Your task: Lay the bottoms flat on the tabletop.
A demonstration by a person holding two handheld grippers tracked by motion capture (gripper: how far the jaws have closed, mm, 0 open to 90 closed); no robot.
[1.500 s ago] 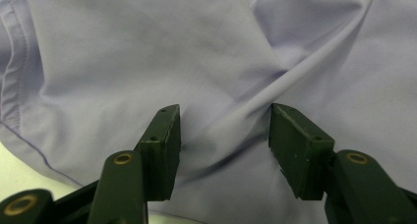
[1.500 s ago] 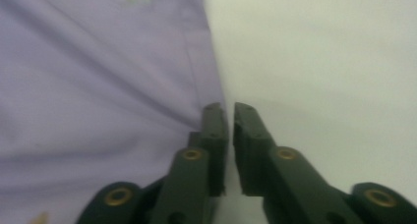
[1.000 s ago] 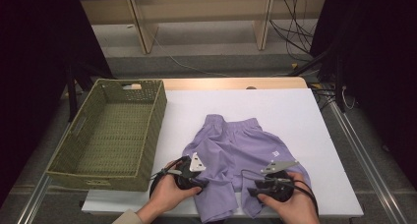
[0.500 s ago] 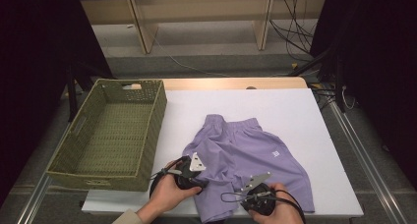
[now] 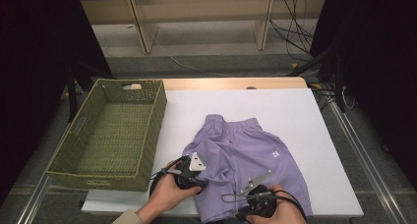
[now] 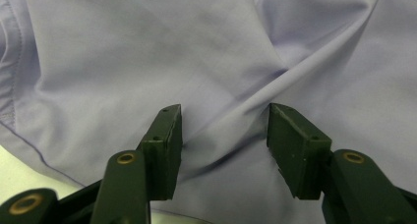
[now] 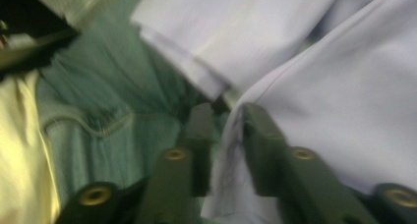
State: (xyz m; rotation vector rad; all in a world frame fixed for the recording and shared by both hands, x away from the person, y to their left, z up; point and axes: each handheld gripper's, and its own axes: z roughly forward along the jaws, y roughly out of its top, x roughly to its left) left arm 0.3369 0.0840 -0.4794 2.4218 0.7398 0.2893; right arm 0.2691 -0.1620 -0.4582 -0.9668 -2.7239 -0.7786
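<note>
Lilac shorts (image 5: 246, 155): light, limp, slippery fabric; best pinched at hems. Left gripper (image 6: 223, 130) is held agape over cloth; right gripper (image 7: 228, 130), jaws just reopening, hem edge betw. them.

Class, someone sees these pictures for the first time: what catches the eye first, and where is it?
The lilac shorts spread on the white table, near its front edge. Next, the green woven basket at the table's left, and the left gripper and right gripper working at the shorts' near hem.

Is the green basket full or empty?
Empty. The green woven basket shows only its bare bottom in the high view; the purple cloth shorts lie beside it on the white table.
</note>
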